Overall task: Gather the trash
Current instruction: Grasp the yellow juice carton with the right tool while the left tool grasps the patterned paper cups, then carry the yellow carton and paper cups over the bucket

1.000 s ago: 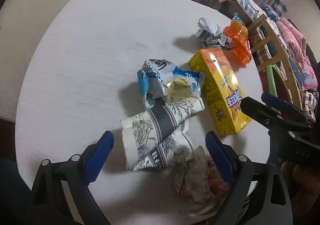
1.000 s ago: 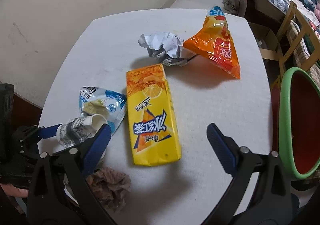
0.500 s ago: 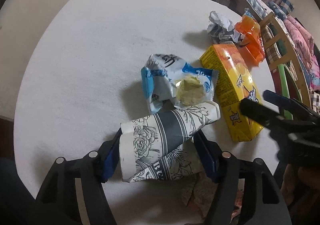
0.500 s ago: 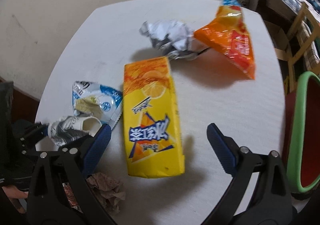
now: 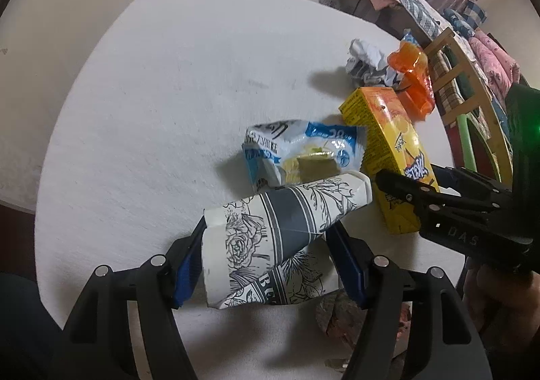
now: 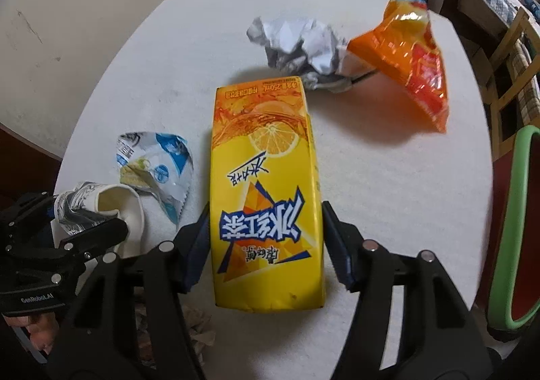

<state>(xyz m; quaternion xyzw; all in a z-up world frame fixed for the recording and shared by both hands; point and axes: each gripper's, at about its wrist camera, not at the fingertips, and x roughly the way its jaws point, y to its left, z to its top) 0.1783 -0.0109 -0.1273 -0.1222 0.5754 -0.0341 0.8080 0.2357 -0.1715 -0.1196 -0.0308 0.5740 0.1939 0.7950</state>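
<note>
My left gripper (image 5: 266, 255) is shut on a crushed paper cup (image 5: 270, 231) with a grey flower print, its pads against both sides. The cup (image 6: 114, 201) and the left gripper (image 6: 77, 214) also appear at the left of the right wrist view. A yellow drink carton (image 6: 263, 160) lies flat on the white table (image 5: 152, 109). My right gripper (image 6: 266, 245) straddles the carton's near end. Its jaws are closing, with the pads against the two long sides. In the left wrist view the right gripper (image 5: 410, 177) reaches over the carton (image 5: 388, 143).
A blue-and-white wrapper (image 6: 158, 157) lies left of the carton. Behind it are a crumpled paper ball (image 6: 297, 45) and an orange snack bag (image 6: 408, 66). A brown crumpled tissue (image 5: 341, 315) lies near the table's front edge. A green-rimmed bin (image 6: 519, 211) stands off the right edge, near a wooden chair (image 5: 472, 76).
The left jaws closed on the paper cup. The right gripper came down over the carton and its wide jaws closed in on the carton's sides.
</note>
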